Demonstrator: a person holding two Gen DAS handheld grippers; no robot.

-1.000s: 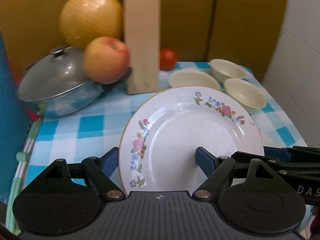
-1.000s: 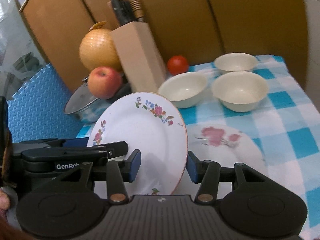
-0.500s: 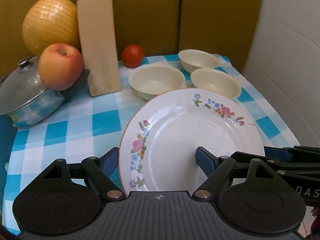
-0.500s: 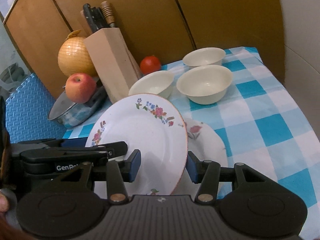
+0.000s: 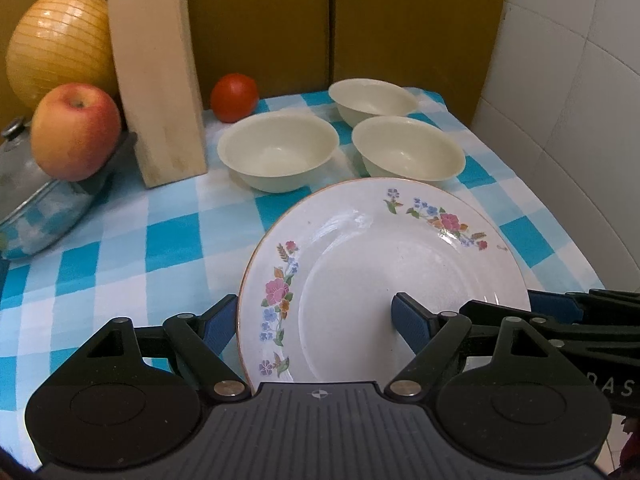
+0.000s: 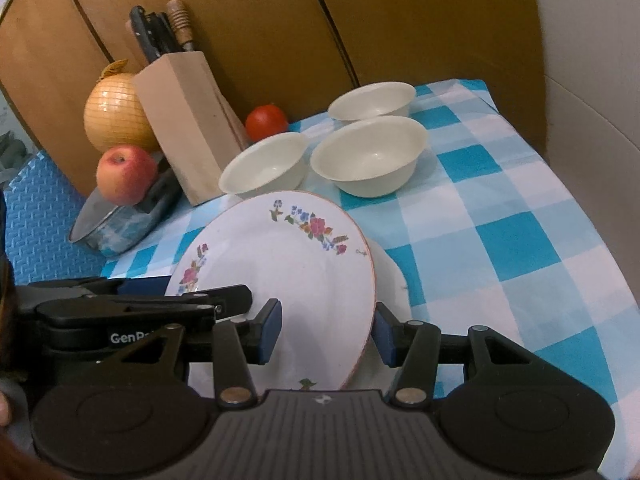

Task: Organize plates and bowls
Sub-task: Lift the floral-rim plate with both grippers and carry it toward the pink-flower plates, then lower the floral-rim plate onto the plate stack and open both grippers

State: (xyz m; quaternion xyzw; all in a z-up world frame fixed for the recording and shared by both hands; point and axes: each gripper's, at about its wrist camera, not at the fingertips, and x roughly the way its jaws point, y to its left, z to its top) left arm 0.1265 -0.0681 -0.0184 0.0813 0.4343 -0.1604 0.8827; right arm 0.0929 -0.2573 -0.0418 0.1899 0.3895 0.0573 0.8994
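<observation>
A white plate with flower sprigs [image 5: 384,264] [image 6: 288,276] is held above the checked table by both grippers. My left gripper [image 5: 316,320] is shut on its near rim. My right gripper [image 6: 324,326] is shut on its right rim, and its fingers show at the right of the left wrist view [image 5: 560,312]. A second white plate [image 6: 390,284] lies on the cloth under the held one, mostly hidden. Three cream bowls [image 5: 278,152] [image 5: 408,148] [image 5: 374,98] stand at the back; they also show in the right wrist view [image 6: 264,164] [image 6: 370,154] [image 6: 372,98].
A wooden knife block [image 5: 154,80] [image 6: 184,120], a tomato [image 5: 234,96], an apple [image 5: 74,130] on a lidded pot [image 5: 36,208] and a netted pomelo [image 5: 52,46] stand at the back left. A tiled wall [image 5: 568,120] borders the table's right side.
Both grippers have carried the plate to the right and a little back over the lying plate, which is now nearly covered. The bowls and wall have come closer in view.
</observation>
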